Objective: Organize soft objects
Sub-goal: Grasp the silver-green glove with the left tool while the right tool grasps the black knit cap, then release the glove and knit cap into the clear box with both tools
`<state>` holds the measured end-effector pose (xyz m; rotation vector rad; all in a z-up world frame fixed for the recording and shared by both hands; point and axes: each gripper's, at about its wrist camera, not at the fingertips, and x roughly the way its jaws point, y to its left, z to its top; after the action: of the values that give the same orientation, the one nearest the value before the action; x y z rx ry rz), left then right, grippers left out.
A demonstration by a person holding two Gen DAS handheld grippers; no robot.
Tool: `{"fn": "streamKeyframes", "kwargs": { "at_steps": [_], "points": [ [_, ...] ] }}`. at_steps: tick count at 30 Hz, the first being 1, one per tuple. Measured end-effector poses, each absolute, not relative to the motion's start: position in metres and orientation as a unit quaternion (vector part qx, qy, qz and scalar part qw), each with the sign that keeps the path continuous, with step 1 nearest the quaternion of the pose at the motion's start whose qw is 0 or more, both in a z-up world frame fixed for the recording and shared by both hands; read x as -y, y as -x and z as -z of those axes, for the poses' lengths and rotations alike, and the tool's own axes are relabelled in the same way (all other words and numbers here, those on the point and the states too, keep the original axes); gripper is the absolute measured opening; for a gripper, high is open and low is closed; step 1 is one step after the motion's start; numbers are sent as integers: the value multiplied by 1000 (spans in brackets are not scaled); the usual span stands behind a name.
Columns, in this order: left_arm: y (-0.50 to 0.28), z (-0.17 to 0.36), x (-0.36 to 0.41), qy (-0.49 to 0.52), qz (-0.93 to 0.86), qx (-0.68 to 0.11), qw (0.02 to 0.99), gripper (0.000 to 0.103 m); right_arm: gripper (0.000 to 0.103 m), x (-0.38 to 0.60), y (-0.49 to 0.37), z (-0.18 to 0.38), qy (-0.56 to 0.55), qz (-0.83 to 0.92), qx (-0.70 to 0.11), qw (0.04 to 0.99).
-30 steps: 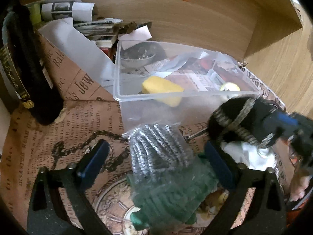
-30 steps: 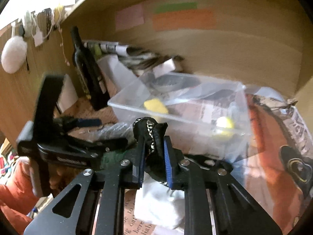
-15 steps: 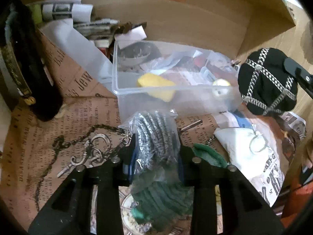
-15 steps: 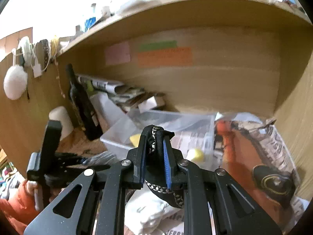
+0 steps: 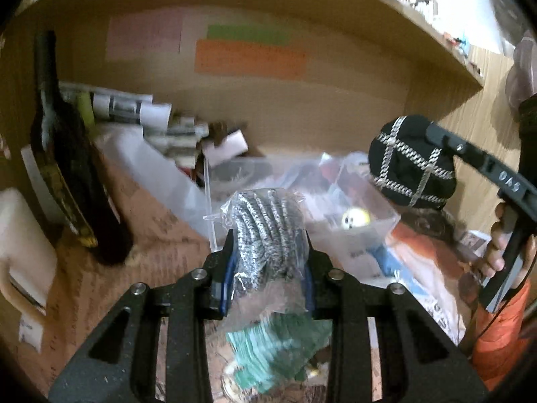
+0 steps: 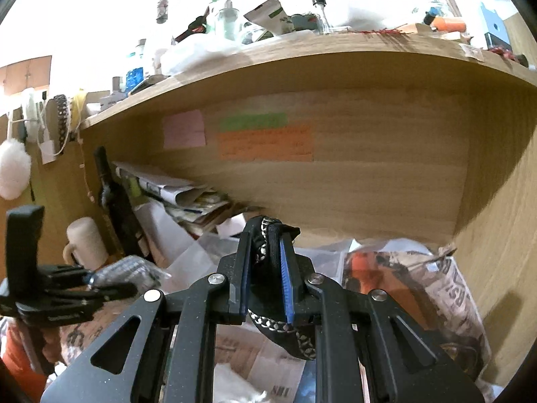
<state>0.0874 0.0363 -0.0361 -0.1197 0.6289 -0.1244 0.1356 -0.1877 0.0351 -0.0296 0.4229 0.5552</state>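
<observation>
While the left gripper [image 5: 268, 268] squeezes a bagged steel scrubber [image 5: 268, 231] held up in front of the clear plastic bin [image 5: 352, 231], the right gripper [image 6: 265, 282] pinches a black pouch with silver chains [image 6: 268, 302] in the air above the paper-covered counter [image 6: 449, 288].

The clear box [image 5: 355, 235] sits right ahead, open on top, with room above it under the shelf [image 6: 302, 63]. A tall dark bottle [image 5: 63, 174] blocks the left side (papers [image 5: 141, 114] pile up behind it). The wooden wall [image 6: 496, 235] closes the right.
</observation>
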Motion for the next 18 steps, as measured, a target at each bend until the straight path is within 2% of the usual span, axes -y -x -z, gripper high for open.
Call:
{"fn": "streamKeyframes", "kwargs": {
  "at_steps": [10,18],
  "points": [
    [-133,46,-37,50,45,-323,944,32,14,158,-174,-13,27,-261,-233,936],
    [-172,69,-28,23,31,-349,937,32,14,129,-196,25,78,-246,-279,925]
  ]
}}
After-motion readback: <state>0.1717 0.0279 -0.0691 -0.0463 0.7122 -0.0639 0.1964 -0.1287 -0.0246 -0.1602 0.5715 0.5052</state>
